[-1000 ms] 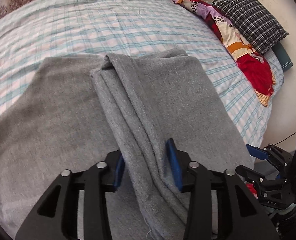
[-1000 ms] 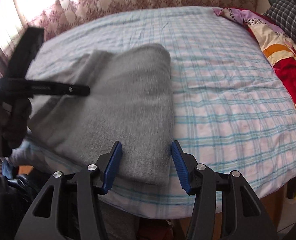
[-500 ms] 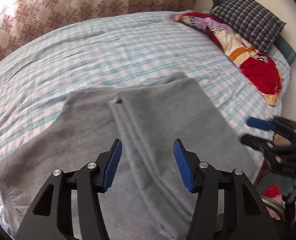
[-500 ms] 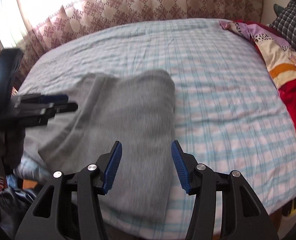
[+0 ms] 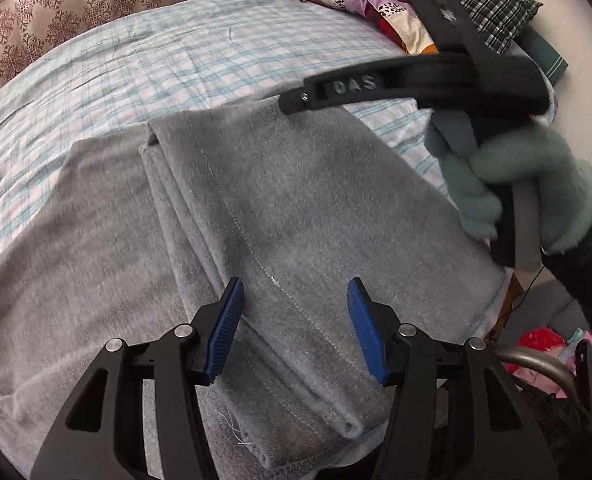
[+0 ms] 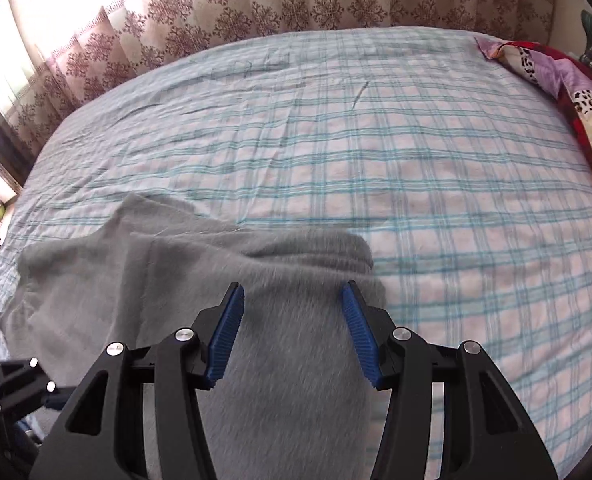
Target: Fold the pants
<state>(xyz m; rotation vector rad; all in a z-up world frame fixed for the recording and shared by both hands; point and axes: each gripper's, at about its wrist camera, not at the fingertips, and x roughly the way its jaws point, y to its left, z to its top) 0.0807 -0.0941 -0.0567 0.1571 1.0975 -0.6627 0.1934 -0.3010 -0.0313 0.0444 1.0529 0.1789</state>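
Grey pants (image 5: 296, 184) lie on the checked bed sheet (image 5: 176, 60), one leg folded over the other, hems near the bed's front edge. My left gripper (image 5: 294, 328) hovers open over the top leg's seam near the hem, its pads off the cloth. In the right wrist view my right gripper (image 6: 292, 324) stands open above the pants (image 6: 176, 280) near their folded far end, nothing pinched. A hand in a green glove (image 5: 528, 184) holds the right gripper's black body (image 5: 416, 80) over the pants' right side.
A colourful quilt (image 5: 376, 4) and a checked pillow (image 5: 492, 0) lie at the bed's far right. A patterned curtain (image 6: 296, 0) runs behind the bed. Past the bed's near right edge stands a basket with a metal handle (image 5: 536, 360).
My left gripper's jaws widened off the fold of cloth and it drew back. My right gripper swept from the pants' right edge to over their middle, and now crosses the left wrist view.
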